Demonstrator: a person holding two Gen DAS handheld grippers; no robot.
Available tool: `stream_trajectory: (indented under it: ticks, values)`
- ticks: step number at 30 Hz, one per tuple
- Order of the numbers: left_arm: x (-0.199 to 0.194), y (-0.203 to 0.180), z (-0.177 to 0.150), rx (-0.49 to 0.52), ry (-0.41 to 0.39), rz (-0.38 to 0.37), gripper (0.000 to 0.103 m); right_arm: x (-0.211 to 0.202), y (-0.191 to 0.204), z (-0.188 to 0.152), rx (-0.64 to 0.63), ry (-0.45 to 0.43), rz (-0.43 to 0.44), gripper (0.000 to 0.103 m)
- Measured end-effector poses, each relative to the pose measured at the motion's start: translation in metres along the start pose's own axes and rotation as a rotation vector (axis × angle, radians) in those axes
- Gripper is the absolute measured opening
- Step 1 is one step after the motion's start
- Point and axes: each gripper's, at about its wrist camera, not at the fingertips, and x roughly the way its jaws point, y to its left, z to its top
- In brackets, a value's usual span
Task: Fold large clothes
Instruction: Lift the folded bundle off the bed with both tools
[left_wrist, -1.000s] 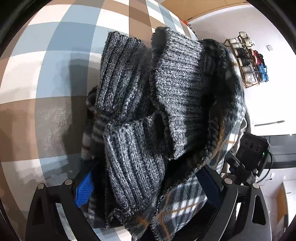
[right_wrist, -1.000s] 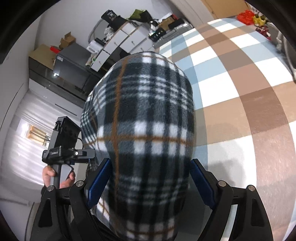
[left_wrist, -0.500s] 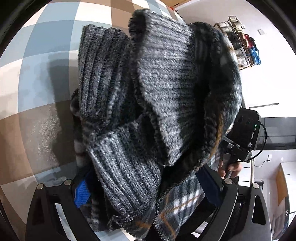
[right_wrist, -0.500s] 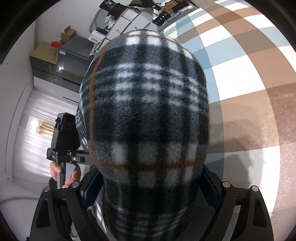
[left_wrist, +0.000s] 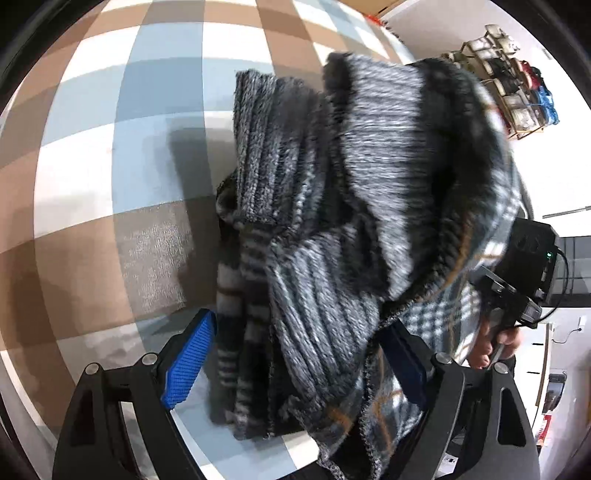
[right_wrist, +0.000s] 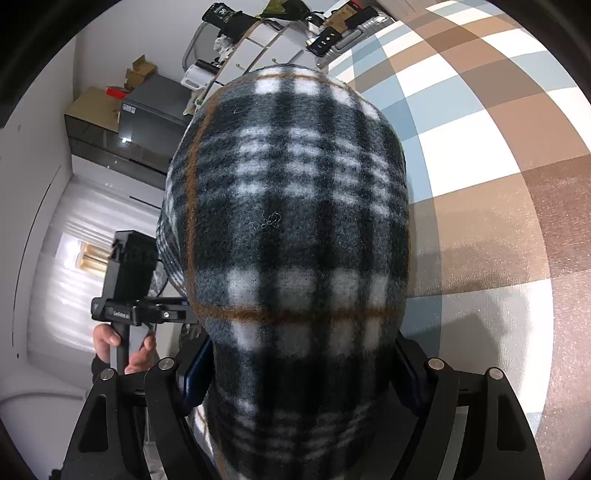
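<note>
Still carrying the bulky black-white-and-tan plaid fleece garment with grey ribbed knit trim (left_wrist: 369, 229) bunched above the brown-blue-white checked carpet (left_wrist: 110, 184), left hand-held gripper (left_wrist: 295, 369) and right hand-held gripper (right_wrist: 299, 373), just narrowing, both clamping wide on it, laying flat and folding seemingly remaining.

Not much to read from here. In my right wrist view, there's a small pale print on the black bracket (right_wrist: 138, 314) of the other handheld rig, at about eight o'clock, too fine and blurred for me to make out the letters. Up at eleven o'clock, a dark bag (right_wrist: 221, 13) on the shelving carries a white mark that looks like a number, but I can't read it for sure. In my left wrist view, nothing legible.
</note>
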Motion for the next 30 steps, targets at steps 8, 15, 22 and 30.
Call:
stream_trajectory:
  ticks: [8,15,22,30]
  values:
    - [0.023,-0.015,0.021,0.024,-0.015,0.012,0.102,0.002,0.004,-0.003,0.006,-0.007,0.0,0.08]
    - [0.018,0.011,-0.004,0.02,-0.007,-0.205,0.101,0.003,-0.002,0.002,0.028,0.004,0.02,0.08]
    - [0.028,-0.012,-0.018,0.088,0.005,-0.289,0.092,0.0,-0.007,0.005,0.007,0.077,0.073,0.077]
    - [0.034,-0.001,-0.021,0.057,-0.003,-0.291,0.085,0.014,-0.011,0.009,0.011,0.064,0.052,0.085]
